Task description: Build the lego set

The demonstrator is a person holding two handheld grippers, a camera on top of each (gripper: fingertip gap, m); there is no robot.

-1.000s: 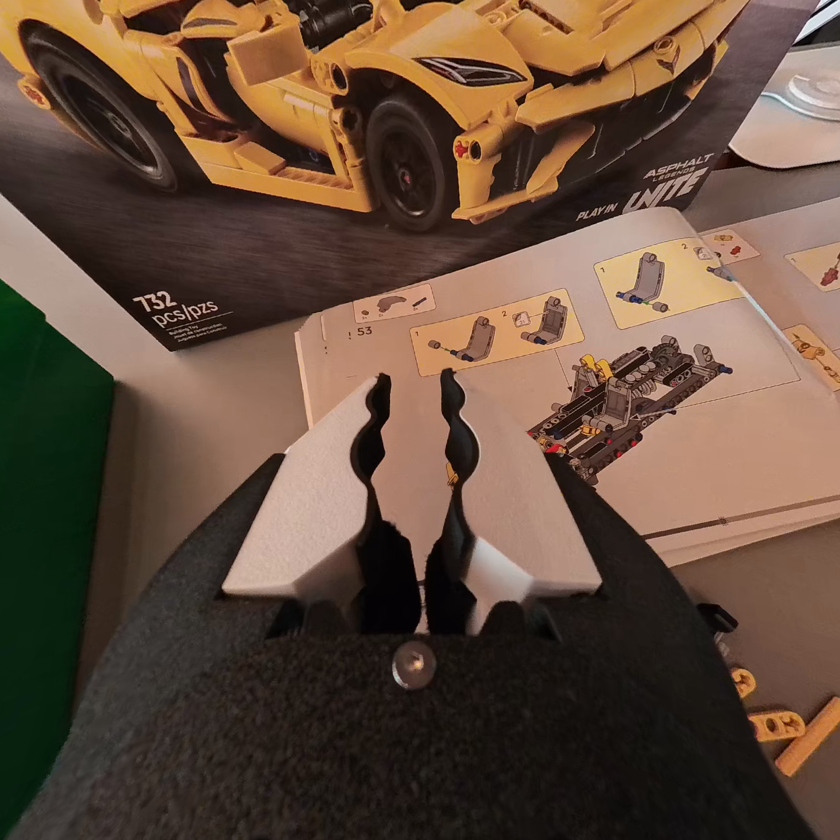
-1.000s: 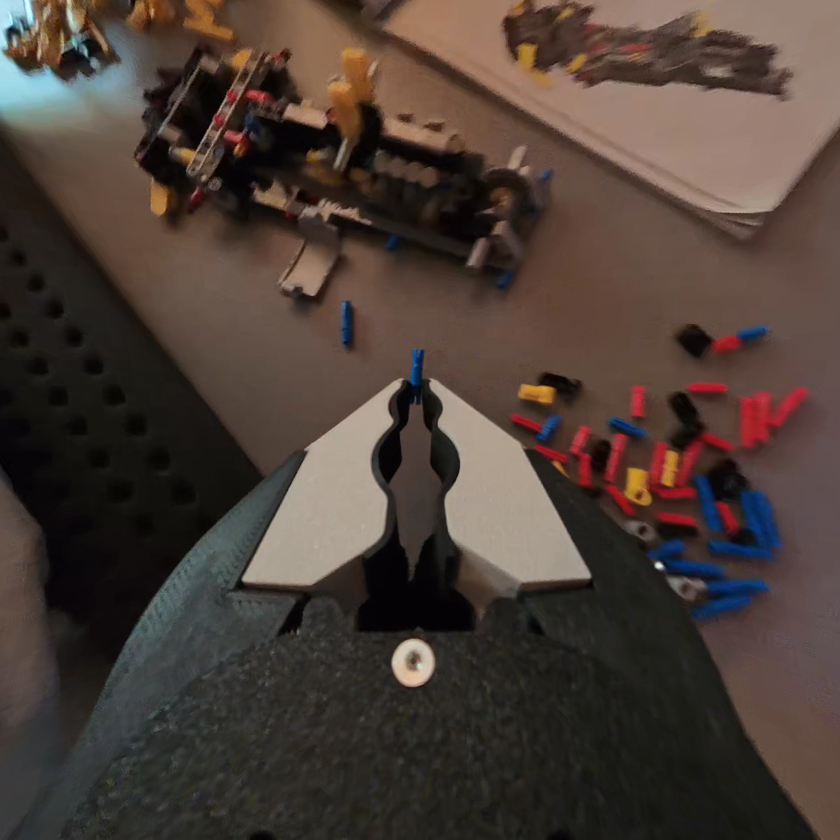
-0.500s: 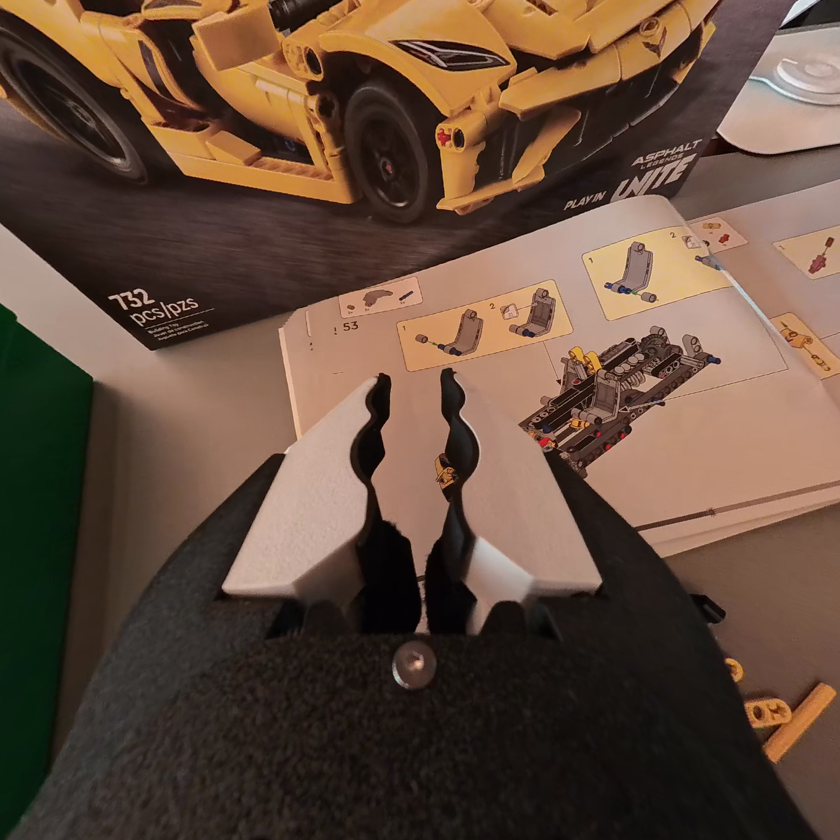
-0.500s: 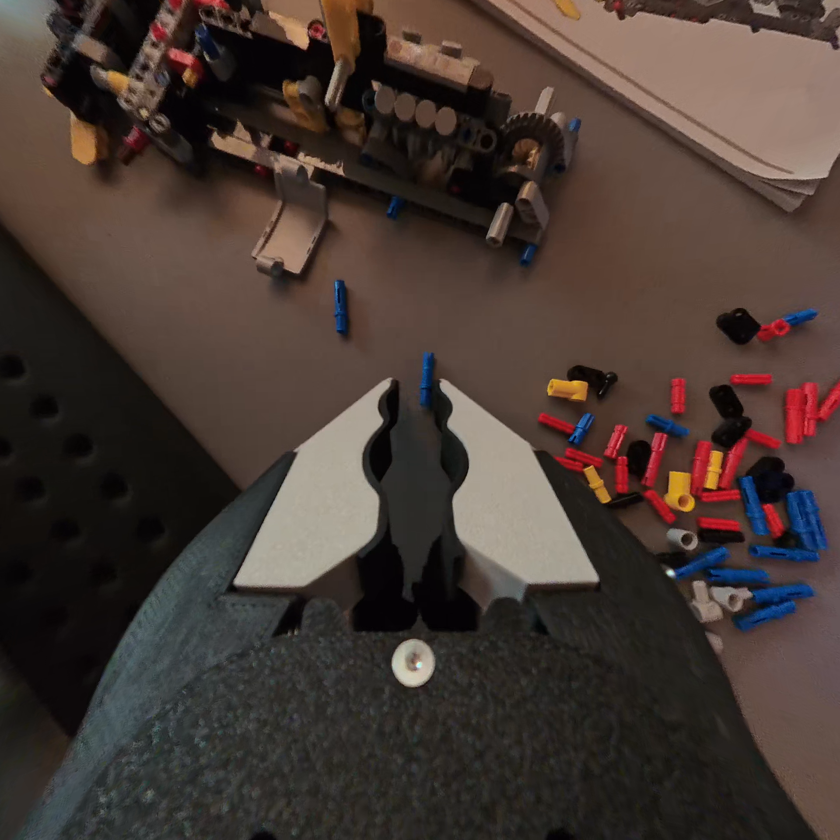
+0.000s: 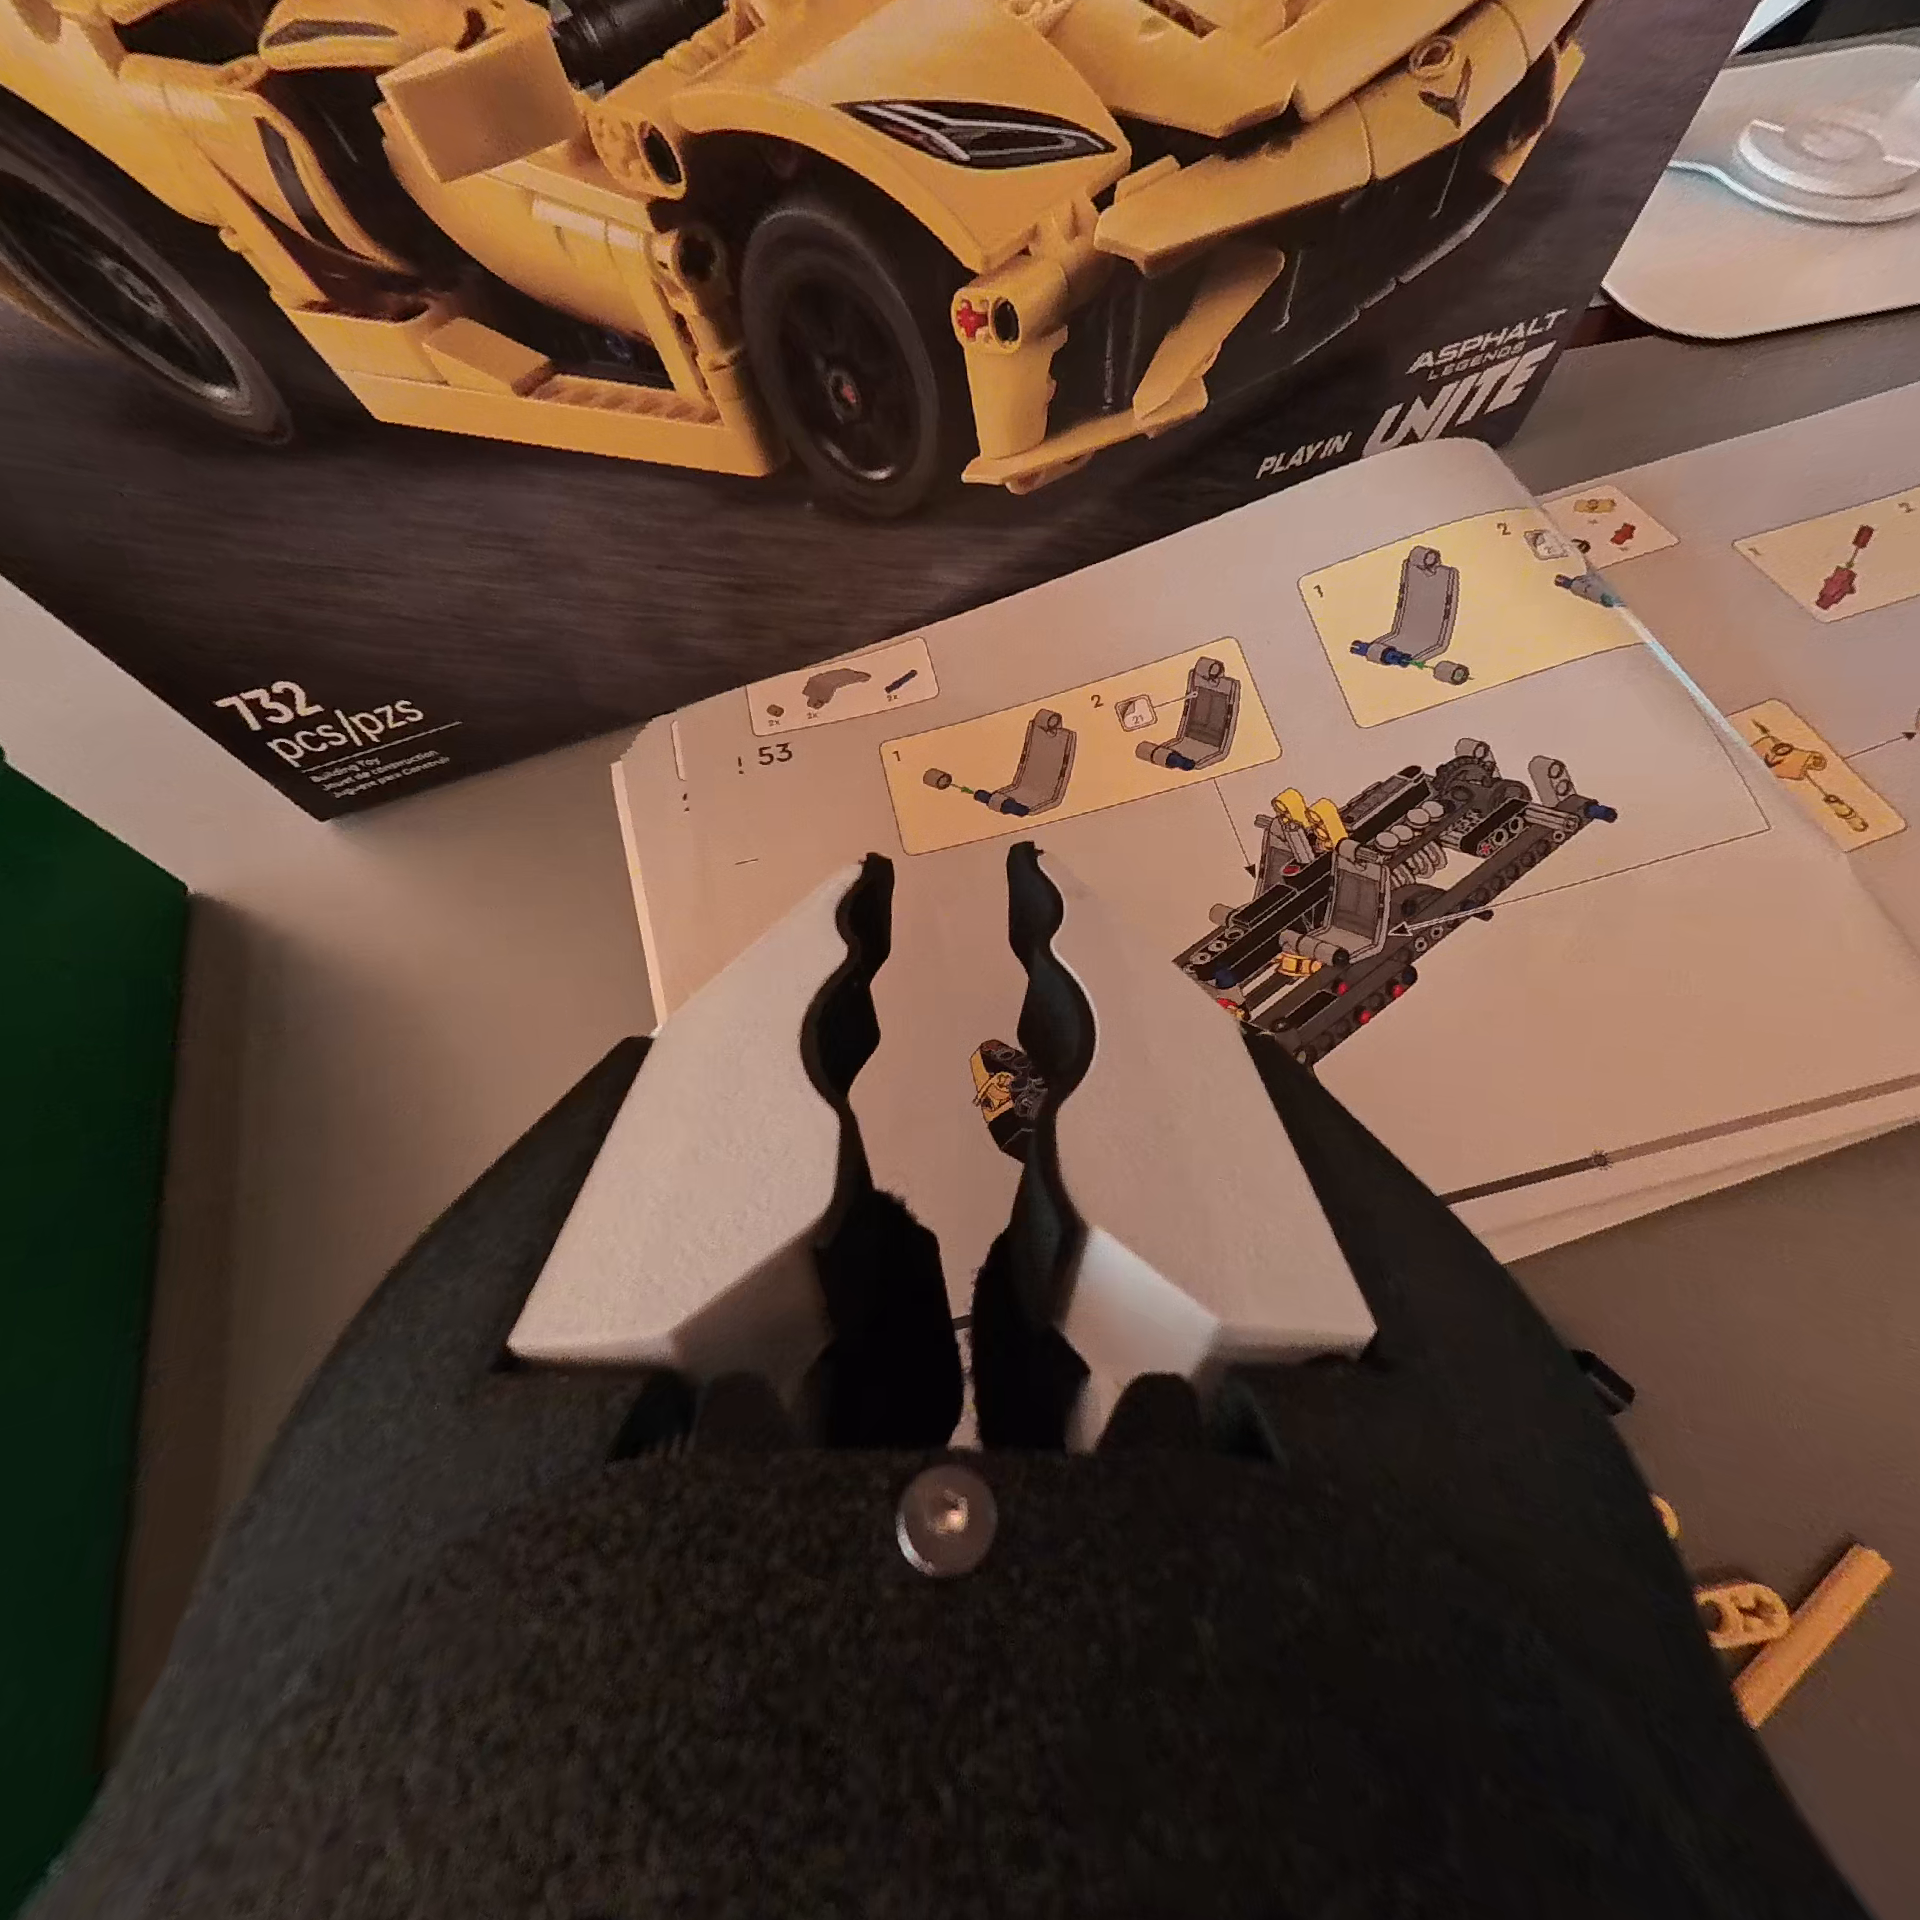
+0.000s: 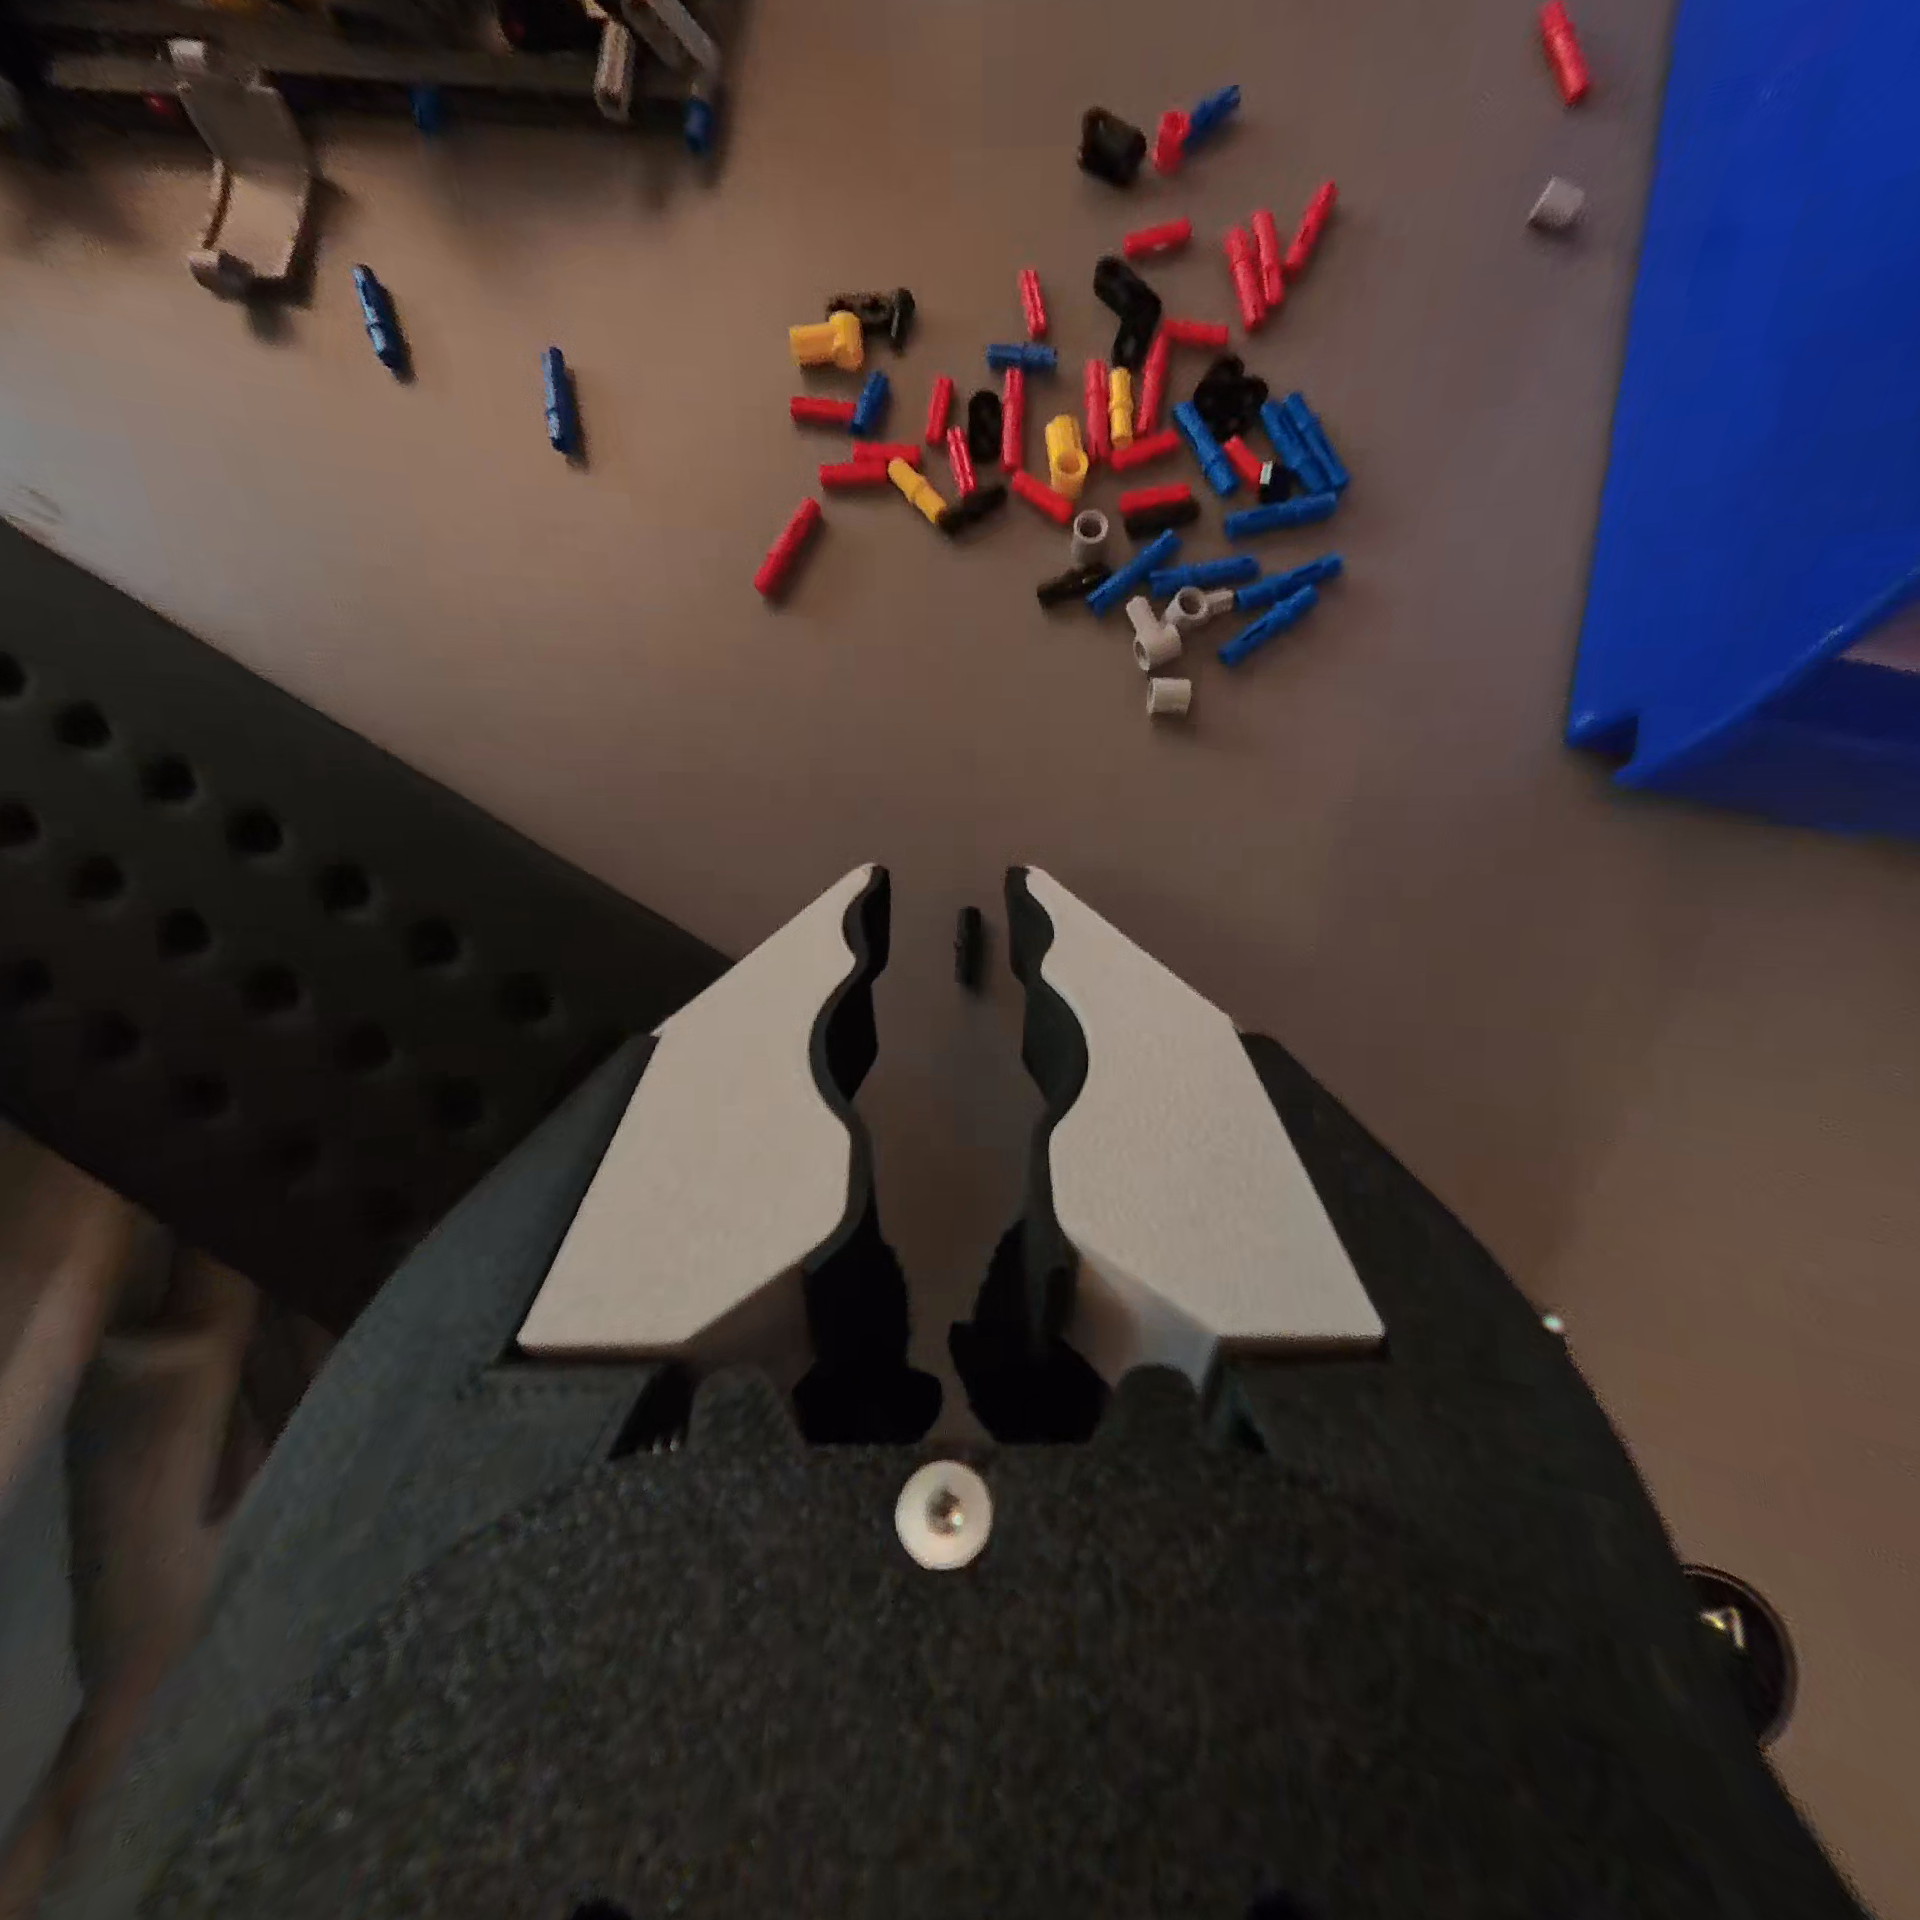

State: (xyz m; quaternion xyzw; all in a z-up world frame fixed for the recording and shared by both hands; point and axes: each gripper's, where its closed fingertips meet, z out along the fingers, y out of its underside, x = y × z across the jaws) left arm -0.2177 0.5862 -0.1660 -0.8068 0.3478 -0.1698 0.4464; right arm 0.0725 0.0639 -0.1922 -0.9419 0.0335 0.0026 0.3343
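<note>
The left hand-held gripper (image 5: 945,862) is hanging with its jaws apart and empty over an open instruction booklet (image 5: 1507,1039) lying on the counter (image 5: 416,935). A box (image 5: 623,416) picturing a yellow car is sitting beyond; tan pieces (image 5: 1808,1631) are lying near right.

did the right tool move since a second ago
Yes. The right tool pulled back toward the table's near edge: the pin pile now lies ahead of it, and the chassis has slid to the top edge.
</note>
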